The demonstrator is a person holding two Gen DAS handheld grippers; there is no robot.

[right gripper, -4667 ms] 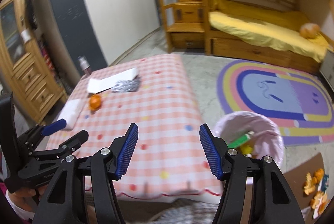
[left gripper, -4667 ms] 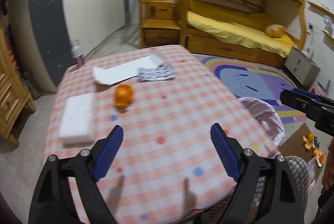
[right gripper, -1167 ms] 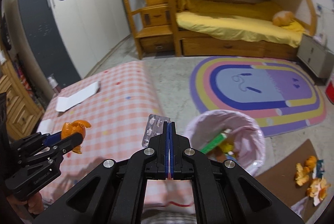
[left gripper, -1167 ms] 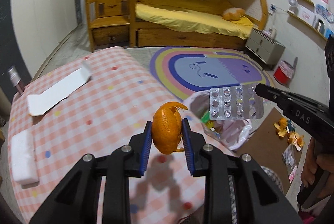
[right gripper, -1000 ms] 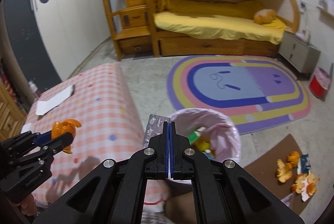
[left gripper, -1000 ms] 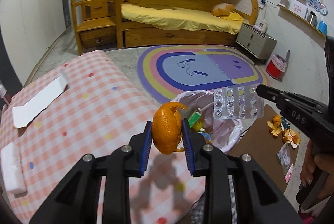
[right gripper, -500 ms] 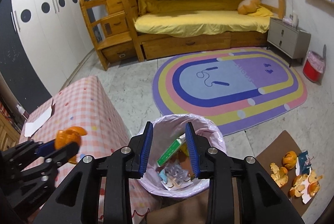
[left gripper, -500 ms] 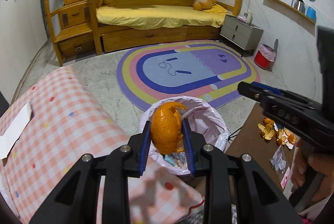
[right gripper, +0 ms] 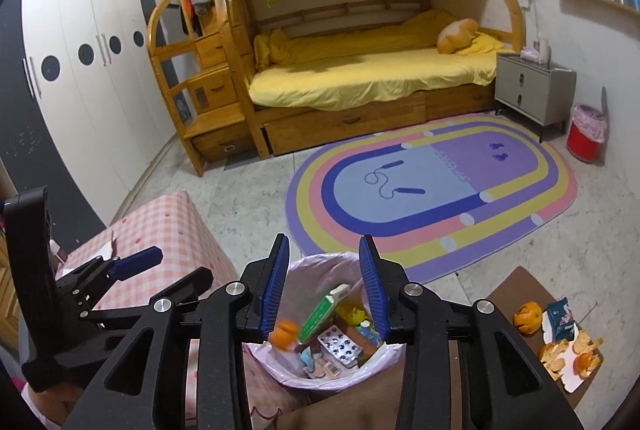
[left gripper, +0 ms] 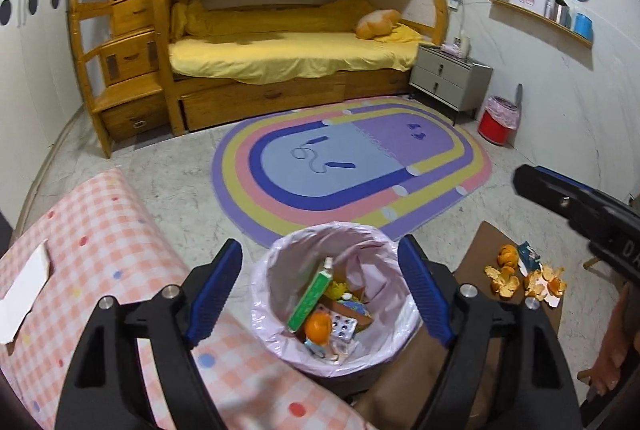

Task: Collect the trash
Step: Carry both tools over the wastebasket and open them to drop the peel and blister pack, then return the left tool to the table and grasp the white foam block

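Observation:
A bin lined with a pink bag (left gripper: pixel 280 254) stands beside the checked table; it also shows in the right wrist view (right gripper: pixel 316 262). Inside lie an orange peel (left gripper: pixel 318 326), a silver pill blister (left gripper: pixel 344 328) and a green box (left gripper: pixel 310 300); the peel (right gripper: pixel 285 332) and blister (right gripper: pixel 340 346) also show in the right wrist view. My left gripper (left gripper: pixel 320 290) is open and empty above the bin. My right gripper (right gripper: pixel 324 284) is open and empty above the bin too.
The checked table (left gripper: pixel 100 230) holds a white paper (left gripper: pixel 24 282). A brown board (left gripper: pixel 480 242) on the floor carries orange peels (left gripper: pixel 524 278) and a wrapper. A rainbow rug (left gripper: pixel 352 165), a bunk bed (left gripper: pixel 288 57), a grey nightstand (left gripper: pixel 450 77) and a red bin (left gripper: pixel 498 119) stand beyond.
My left gripper has opened and the orange peel has dropped into the bin. My right gripper stays open; the blister it let go earlier lies in the bin.

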